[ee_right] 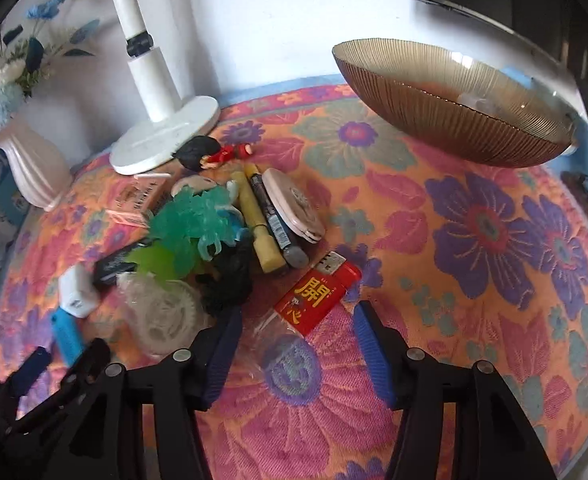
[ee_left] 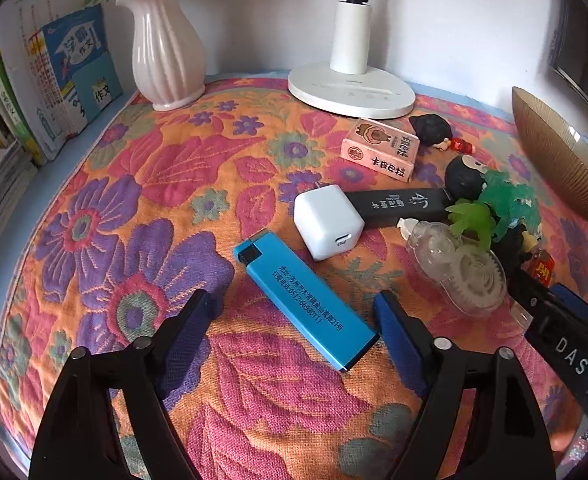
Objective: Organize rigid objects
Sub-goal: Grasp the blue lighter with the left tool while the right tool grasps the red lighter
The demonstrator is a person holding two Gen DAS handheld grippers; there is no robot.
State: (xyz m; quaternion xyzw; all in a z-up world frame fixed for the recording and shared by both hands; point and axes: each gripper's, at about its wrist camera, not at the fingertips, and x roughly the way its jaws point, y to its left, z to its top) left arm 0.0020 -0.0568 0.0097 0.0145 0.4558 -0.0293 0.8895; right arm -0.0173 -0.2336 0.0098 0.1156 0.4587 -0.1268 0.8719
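A blue lighter [ee_left: 306, 300] lies diagonally on the flowered cloth between the fingers of my left gripper [ee_left: 294, 312]. The jaws stand wide apart, and the lighter's near end sits close beside the right pad [ee_left: 394, 328]. A red lighter [ee_right: 318, 300] with a clear lower body lies between the tips of my right gripper [ee_right: 298, 314]. That gripper is open too, and its pads do not press on the lighter. A ribbed amber glass bowl [ee_right: 454, 112] stands at the back right.
Between the grippers lies a cluster: white charger cube [ee_left: 328, 222], black bar [ee_left: 398, 202], pink card box [ee_left: 382, 152], clear tape dispenser [ee_left: 462, 268], green plastic toy [ee_right: 181, 224], yellow marker [ee_right: 257, 224], pink compact [ee_right: 294, 204]. Lamp base [ee_left: 350, 88], vase [ee_left: 165, 52] and books [ee_left: 53, 80] line the back.
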